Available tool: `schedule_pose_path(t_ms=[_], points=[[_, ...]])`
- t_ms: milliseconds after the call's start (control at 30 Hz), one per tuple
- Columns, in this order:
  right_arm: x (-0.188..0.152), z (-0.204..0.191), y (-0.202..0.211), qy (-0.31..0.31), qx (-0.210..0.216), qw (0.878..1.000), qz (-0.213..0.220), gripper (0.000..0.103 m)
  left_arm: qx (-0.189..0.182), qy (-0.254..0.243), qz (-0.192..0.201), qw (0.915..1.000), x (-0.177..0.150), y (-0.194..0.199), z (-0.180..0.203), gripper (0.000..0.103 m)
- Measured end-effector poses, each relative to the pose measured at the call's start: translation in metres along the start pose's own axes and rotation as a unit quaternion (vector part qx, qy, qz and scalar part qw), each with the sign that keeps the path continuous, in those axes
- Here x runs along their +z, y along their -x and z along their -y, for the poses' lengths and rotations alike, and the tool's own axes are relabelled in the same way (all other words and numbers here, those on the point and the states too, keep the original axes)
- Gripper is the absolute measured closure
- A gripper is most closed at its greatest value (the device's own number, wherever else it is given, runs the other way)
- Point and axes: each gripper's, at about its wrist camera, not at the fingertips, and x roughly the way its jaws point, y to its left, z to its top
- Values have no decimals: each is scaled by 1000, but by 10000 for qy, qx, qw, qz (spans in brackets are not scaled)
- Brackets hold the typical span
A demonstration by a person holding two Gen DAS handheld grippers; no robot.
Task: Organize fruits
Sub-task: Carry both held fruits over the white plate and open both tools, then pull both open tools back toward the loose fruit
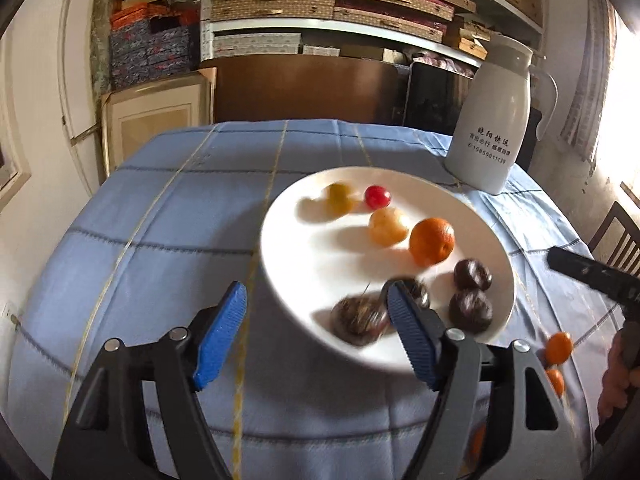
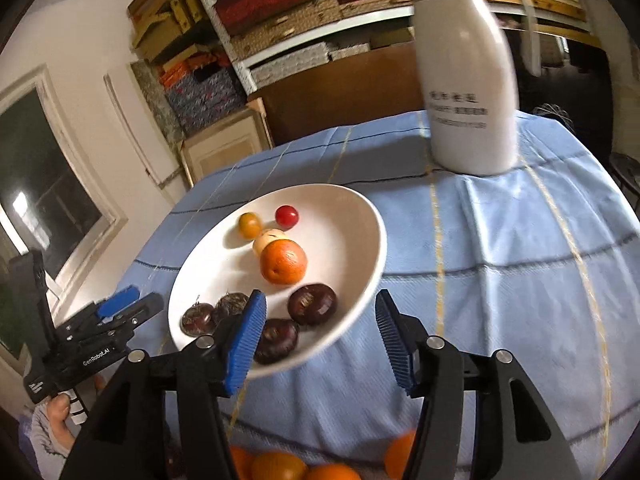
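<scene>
A white plate [image 1: 304, 248] [image 2: 352, 216] on the blue cloth holds an orange [image 1: 432, 240] [image 2: 283, 261], a red tomato [image 1: 377, 196] [image 2: 287, 216], a yellow tomato [image 1: 339, 198] [image 2: 250, 225], a pale fruit [image 1: 387, 226] and several dark chestnuts [image 1: 472, 274] [image 2: 312, 304]. My left gripper [image 1: 316, 288] is open, its jaws astride the plate's near-left rim, with a blurred chestnut [image 1: 358, 320] beside the right pad. My right gripper [image 2: 320, 296] is open over the plate's near-right rim, a chestnut [image 2: 276, 340] by its left pad. Neither grips anything.
A tall white jug [image 1: 492, 120] [image 2: 468, 92] stands at the table's far right. Loose oranges [image 1: 558, 348] [image 2: 276, 466] lie on the cloth near the front edge. A wooden chair [image 1: 616, 236] stands to the right. Stacked boxes fill shelves behind the table.
</scene>
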Motion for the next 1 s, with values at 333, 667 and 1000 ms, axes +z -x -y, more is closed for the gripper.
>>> schedule_pose_path(t_ms=[333,667,1000], points=[[-50,49,51,-649,-157,9972,337,35,243,347,18,9991,-59,50,-30,20],[-83,64,69,-893,-255,9951,351,29,115,-144,-309,9994,-103,74,-12,17],[-85,66,68,-951,-248,9948,255,28,59,-267,-651,9975,-108,63,-6,12]])
